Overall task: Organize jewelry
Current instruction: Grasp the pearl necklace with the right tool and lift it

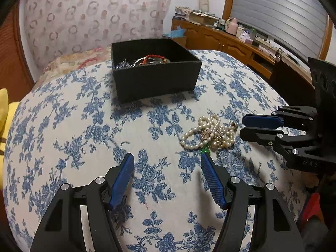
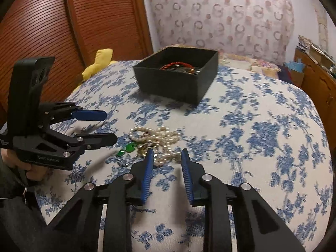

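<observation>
A tangle of pearl necklaces [image 1: 210,134] with gold bits and a green piece [image 1: 205,150] lies on the blue-flowered bedspread [image 1: 84,138]. A black open box [image 1: 155,69] farther back holds jewelry, with a red cord [image 1: 150,58] on top. My left gripper [image 1: 167,159] is open and empty, its right fingertip beside the green piece. My right gripper [image 2: 167,154] is open, its tips just short of the pearls [image 2: 155,138]. The green piece [image 2: 127,149] shows left of it. The box [image 2: 178,73] is behind. Each gripper shows in the other's view: right [image 1: 243,126], left [image 2: 110,127].
A patterned pillow [image 1: 94,14] stands behind the box. A yellow cushion [image 2: 98,63] lies at the bed's left edge by a wooden slatted door [image 2: 63,21]. A cluttered wooden sideboard [image 1: 231,40] runs along the right under a window shutter.
</observation>
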{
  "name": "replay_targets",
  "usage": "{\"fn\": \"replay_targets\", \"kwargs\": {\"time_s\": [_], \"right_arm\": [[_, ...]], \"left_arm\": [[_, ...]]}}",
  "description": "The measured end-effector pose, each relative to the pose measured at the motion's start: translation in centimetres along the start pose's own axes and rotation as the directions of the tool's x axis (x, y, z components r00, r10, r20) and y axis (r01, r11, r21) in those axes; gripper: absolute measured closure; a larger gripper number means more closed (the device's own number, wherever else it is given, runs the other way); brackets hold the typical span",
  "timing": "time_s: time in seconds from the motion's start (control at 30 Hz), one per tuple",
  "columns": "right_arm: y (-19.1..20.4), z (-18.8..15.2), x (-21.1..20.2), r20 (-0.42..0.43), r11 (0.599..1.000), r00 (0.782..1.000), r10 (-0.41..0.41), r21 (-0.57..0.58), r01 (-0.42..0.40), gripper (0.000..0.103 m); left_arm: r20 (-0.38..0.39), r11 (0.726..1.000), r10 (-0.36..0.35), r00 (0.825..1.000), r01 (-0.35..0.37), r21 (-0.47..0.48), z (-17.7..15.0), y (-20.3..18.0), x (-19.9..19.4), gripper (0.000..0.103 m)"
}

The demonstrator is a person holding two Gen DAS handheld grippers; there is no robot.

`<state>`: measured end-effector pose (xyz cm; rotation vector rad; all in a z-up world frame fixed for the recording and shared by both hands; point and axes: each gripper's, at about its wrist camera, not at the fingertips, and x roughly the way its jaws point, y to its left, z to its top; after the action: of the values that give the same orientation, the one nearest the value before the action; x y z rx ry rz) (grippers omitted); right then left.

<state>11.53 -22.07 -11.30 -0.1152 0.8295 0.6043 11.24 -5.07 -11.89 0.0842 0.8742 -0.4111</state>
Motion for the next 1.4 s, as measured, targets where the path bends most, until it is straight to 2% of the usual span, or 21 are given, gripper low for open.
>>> {"fn": "replay_targets", "kwargs": {"time_s": [0.13, 0.27, 0.3, 0.33, 0.37, 0.4, 0.5, 0.73, 0.93, 1.1, 1.4], "right_arm": [[0.9, 0.3, 0.8, -0.022, 0.999, 1.000, 0.020, -0.036, -0.021, 0.079], [1.7, 0.5, 1.7, -0.056, 0.996, 0.998, 0.005, -0.086, -0.010, 0.079], [2.0, 0.6, 1.9, -0.062, 0.995, 0.998, -0.009, -0.103, 0.003, 0.081], [2.1, 0.5, 2.0, -0.068, 0.993, 0.998, -0.019, -0.115, 0.011, 0.089], [2.3, 0.5, 2.1, -0.074, 0.992, 0.997, -0.020, -0.128, 0.010, 0.091], [2.4, 0.5, 2.1, -0.078, 0.990, 0.997, -0.010, -0.138, -0.001, 0.097], [2.2, 0.6, 1.6, -0.066, 0.990, 0.998, -0.014, -0.138, 0.005, 0.098], [0.7, 3.5, -1.8, 0.043, 0.994, 0.999, -0.030, -0.107, 0.034, 0.098], [0.5, 6.5, -5.3, 0.139, 0.990, 0.990, -0.039, -0.127, 0.057, 0.098], [0.5, 8.2, -8.1, 0.219, 0.987, 0.974, -0.062, -0.132, 0.093, 0.098], [-0.3, 10.6, -12.4, 0.340, 0.978, 0.932, -0.130, -0.111, 0.176, 0.098]], "left_arm": [[-0.005, 1.000, 0.004, 1.000, -0.004, -0.008, -0.4, 0.4, -0.1, 0.040], [-0.001, 1.000, 0.001, 1.000, -0.001, -0.017, -0.6, 0.6, -0.3, 0.040], [0.000, 1.000, 0.000, 1.000, 0.000, -0.018, -0.6, 0.6, -0.3, 0.040], [0.002, 1.000, -0.001, 1.000, 0.001, -0.019, -0.6, 0.6, -0.3, 0.040], [0.003, 1.000, -0.003, 1.000, 0.003, -0.019, -0.7, 0.6, -0.3, 0.040], [0.004, 1.000, -0.005, 1.000, 0.005, -0.020, -0.7, 0.6, -0.4, 0.040], [0.003, 1.000, -0.008, 1.000, 0.008, -0.022, -0.9, 0.6, -0.5, 0.040], [0.010, 1.000, -0.016, 1.000, 0.016, -0.023, -0.9, 0.3, -0.7, 0.040], [0.022, 0.999, -0.021, 1.000, 0.022, -0.023, -0.9, 0.0, -1.1, 0.040], [0.028, 0.999, -0.026, 0.999, 0.027, -0.021, -0.9, 0.0, -1.5, 0.040], [0.029, 0.999, -0.040, 0.999, 0.040, -0.013, -0.7, -0.7, -1.6, 0.040]]}}
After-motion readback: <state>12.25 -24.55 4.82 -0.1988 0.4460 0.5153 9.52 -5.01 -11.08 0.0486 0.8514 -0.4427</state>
